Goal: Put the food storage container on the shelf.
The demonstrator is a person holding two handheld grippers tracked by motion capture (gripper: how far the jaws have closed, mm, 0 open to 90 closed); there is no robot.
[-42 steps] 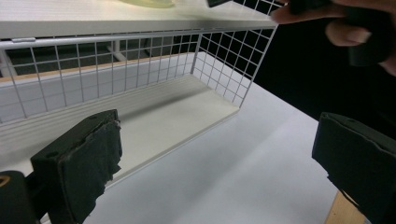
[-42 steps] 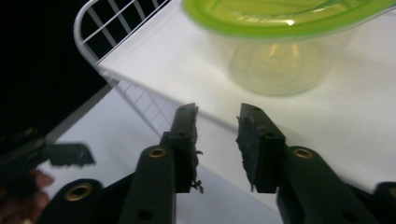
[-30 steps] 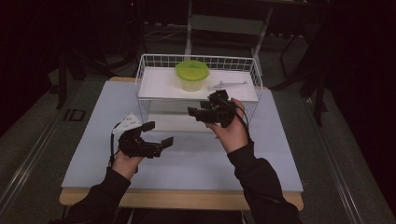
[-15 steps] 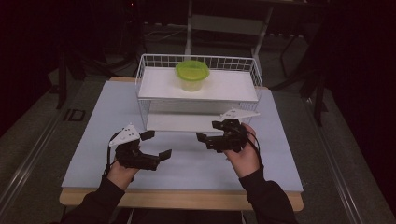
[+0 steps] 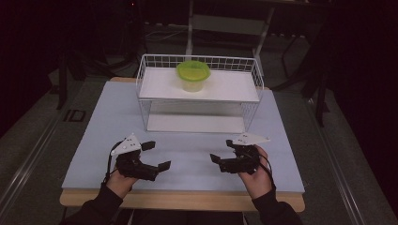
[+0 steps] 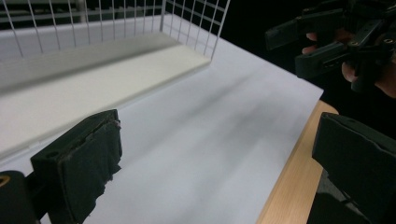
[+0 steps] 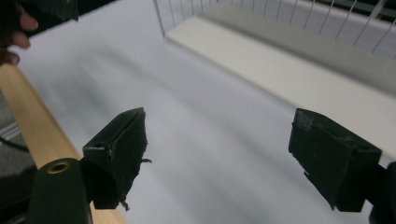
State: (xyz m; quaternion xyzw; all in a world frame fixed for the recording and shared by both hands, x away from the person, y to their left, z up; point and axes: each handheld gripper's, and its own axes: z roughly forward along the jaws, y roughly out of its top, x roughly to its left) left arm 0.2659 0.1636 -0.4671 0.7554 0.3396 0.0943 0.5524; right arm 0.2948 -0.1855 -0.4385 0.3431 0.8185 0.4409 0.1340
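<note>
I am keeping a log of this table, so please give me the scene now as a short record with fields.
bowl: green bowl upright on the top shelf of the white wire rack
lower shelf: bare
left tool: open, holds nothing, low over the pale mat
right tool: open, holds nothing, low over the mat
tools and bowl: apart, both tools near the front wooden edge
</note>
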